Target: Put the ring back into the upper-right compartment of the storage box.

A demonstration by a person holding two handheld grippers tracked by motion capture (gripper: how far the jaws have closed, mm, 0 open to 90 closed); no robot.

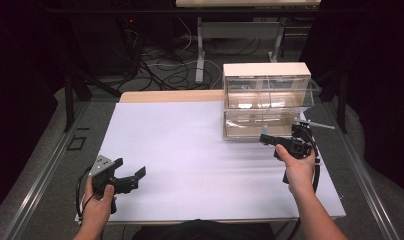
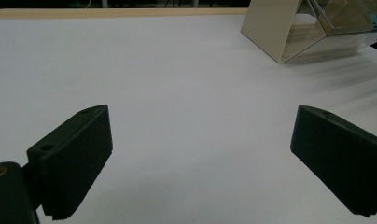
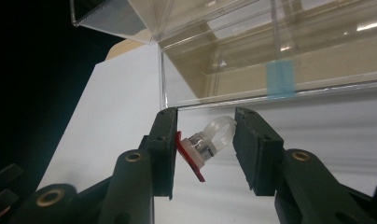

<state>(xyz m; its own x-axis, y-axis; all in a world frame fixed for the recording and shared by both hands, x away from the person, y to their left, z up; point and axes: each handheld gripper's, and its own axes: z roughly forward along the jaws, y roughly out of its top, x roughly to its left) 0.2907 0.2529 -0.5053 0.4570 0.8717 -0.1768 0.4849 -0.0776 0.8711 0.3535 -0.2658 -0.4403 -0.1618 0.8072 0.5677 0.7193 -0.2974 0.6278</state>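
- While the right gripper (image 3: 203, 149) pinches a small ring (image 3: 210, 142) with a clear band and a red disc, it sits at the table's four o'clock, right in front of the clear plastic box (image 1: 266, 100).
- Its jaws are closed onto the ring: the red disc lies against one pad, the clear loop against the other.
- The box stands at about one o'clock on the white table (image 1: 190, 150), with a small blue tab (image 3: 280, 79) on its lower front edge.
- The left gripper (image 1: 127, 178) rests at seven o'clock, jaws spread wide with nothing between them, well apart from the box.
- The ring looks tilted in the grip, held by thin edges; I'd judge it could twist or pop out if the squeeze shifts.
- The front edge of the box is very near the jaw tips; a nudge there could knock the ring loose or push the light box back.
- Released short of the opening, the ring might roll off across the table.
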